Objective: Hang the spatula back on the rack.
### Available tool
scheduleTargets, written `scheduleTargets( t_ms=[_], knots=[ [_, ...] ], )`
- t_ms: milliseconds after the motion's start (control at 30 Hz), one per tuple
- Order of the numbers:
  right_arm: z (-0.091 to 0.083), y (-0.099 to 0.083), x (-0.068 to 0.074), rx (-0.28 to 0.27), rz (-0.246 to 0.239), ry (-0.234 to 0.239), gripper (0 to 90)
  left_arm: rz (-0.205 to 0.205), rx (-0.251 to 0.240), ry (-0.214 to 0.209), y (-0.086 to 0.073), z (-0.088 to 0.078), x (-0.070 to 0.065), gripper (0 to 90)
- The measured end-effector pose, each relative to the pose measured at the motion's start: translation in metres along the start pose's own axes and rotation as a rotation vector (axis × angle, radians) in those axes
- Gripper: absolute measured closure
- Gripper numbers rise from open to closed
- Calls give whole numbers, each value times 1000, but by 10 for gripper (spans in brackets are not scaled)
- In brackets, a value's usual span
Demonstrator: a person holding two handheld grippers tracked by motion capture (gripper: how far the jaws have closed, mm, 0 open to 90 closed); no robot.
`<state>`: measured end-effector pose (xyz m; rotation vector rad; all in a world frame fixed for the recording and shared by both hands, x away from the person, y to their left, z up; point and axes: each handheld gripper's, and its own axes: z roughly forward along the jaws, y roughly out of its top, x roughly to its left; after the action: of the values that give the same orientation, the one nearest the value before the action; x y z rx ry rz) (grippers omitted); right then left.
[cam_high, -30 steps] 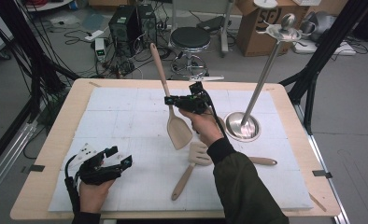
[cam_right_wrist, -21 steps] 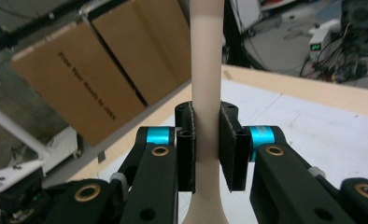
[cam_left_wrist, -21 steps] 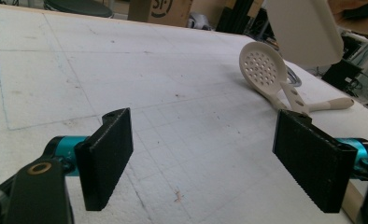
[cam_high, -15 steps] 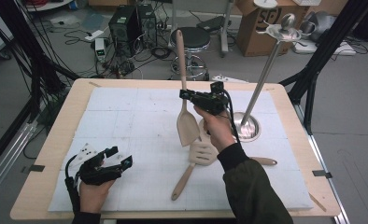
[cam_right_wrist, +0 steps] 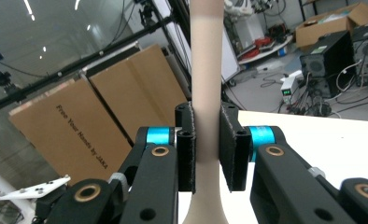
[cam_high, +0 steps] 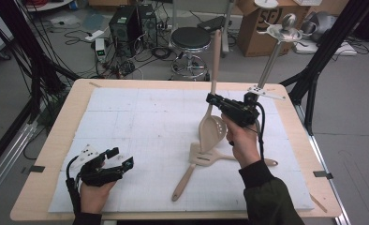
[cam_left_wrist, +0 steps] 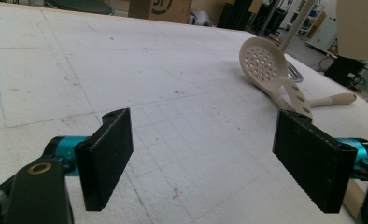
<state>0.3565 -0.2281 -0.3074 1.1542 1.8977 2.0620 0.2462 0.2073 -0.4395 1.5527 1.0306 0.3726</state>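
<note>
My right gripper (cam_high: 214, 100) (cam_right_wrist: 207, 140) is shut on the handle of a beige spatula (cam_high: 212, 133), held nearly upright above the white mat with the blade hanging down. In the right gripper view both pads press the spatula's handle (cam_right_wrist: 205, 70). Under it lie a slotted beige turner (cam_high: 199, 159) (cam_left_wrist: 295, 93) and a perforated spoon (cam_left_wrist: 263, 63), whose handle (cam_high: 267, 162) runs right beneath my right hand. My left gripper (cam_high: 121, 157) (cam_left_wrist: 205, 158) rests at the front left of the mat with its jaws wide apart and nothing between them.
A metal stand's pole (cam_high: 271, 65) rises at the back right of the table (cam_high: 56, 140), just behind my right gripper. A stool (cam_high: 191, 40), a computer case (cam_high: 126, 23) and cardboard boxes (cam_high: 257, 28) stand on the floor beyond the far edge.
My right gripper has carried the spatula to the right and a little up, toward the metal stand, and the handle now stands more upright. The left gripper has stayed put.
</note>
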Motion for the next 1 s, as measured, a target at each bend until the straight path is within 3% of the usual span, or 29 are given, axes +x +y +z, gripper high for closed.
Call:
scheduleTargets(
  t_ms=[100,233,533,700,900,933,1000],
  knots=[
    [-15,-1,-1,-21,-17,-24,788,-2,1,3,0,0,0,208],
    [-34,-3,-2,-47,5,-21,789,-2,6,5,0,2,0,208],
    [-58,-14,-3,-61,13,-35,788,0,11,1,-1,2,-1,207],
    [-74,-20,-9,-80,-11,-113,788,4,15,-2,-1,3,-2,207],
    [-92,-26,-19,-94,-6,-173,789,4,15,-4,-1,4,-2,207],
    [-97,-27,-19,-95,-24,-214,789,6,18,-4,-1,4,-2,208],
    [-101,-27,-19,-103,-26,-218,789,7,20,-4,-1,4,-2,208]
  ],
)
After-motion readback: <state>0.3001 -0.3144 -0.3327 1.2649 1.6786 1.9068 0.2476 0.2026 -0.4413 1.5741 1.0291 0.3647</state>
